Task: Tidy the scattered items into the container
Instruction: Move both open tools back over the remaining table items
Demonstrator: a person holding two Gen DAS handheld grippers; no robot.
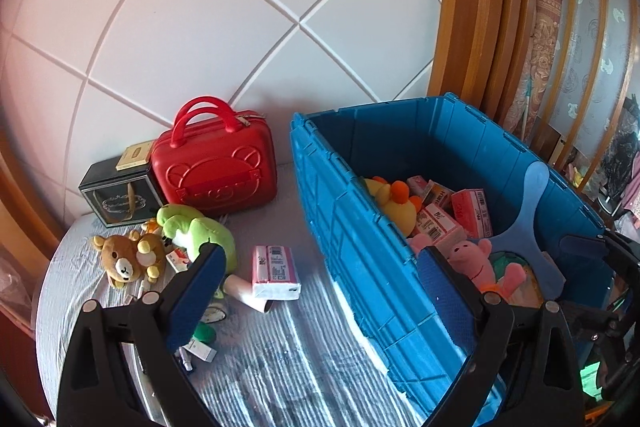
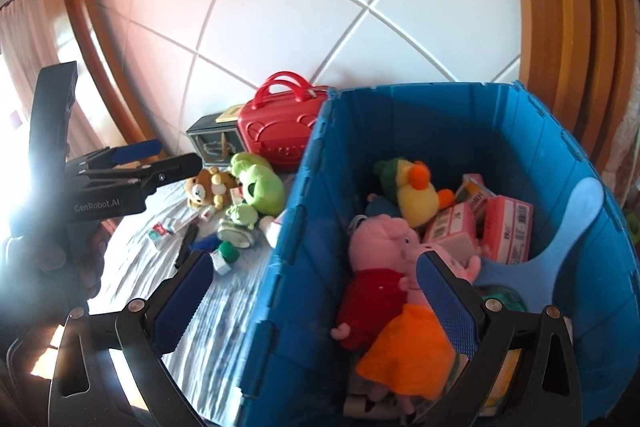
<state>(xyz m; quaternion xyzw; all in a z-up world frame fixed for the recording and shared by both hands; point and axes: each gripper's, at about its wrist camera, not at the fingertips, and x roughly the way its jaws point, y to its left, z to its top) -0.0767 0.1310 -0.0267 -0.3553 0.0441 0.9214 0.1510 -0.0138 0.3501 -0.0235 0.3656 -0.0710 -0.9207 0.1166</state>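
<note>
A blue crate stands on the table and holds a yellow duck plush, pink pig plushes, pink boxes and a light blue scoop. Left of it lie a brown bear plush, a green frog plush and a pink-white box. My left gripper is open and empty, straddling the crate's near wall. My right gripper is open and empty, its right finger over the pigs. The left gripper also shows in the right wrist view.
A red case and a dark box stand against the white tiled wall. Small packets, a tube and a green cap litter the striped cloth. A wooden frame rises behind the crate.
</note>
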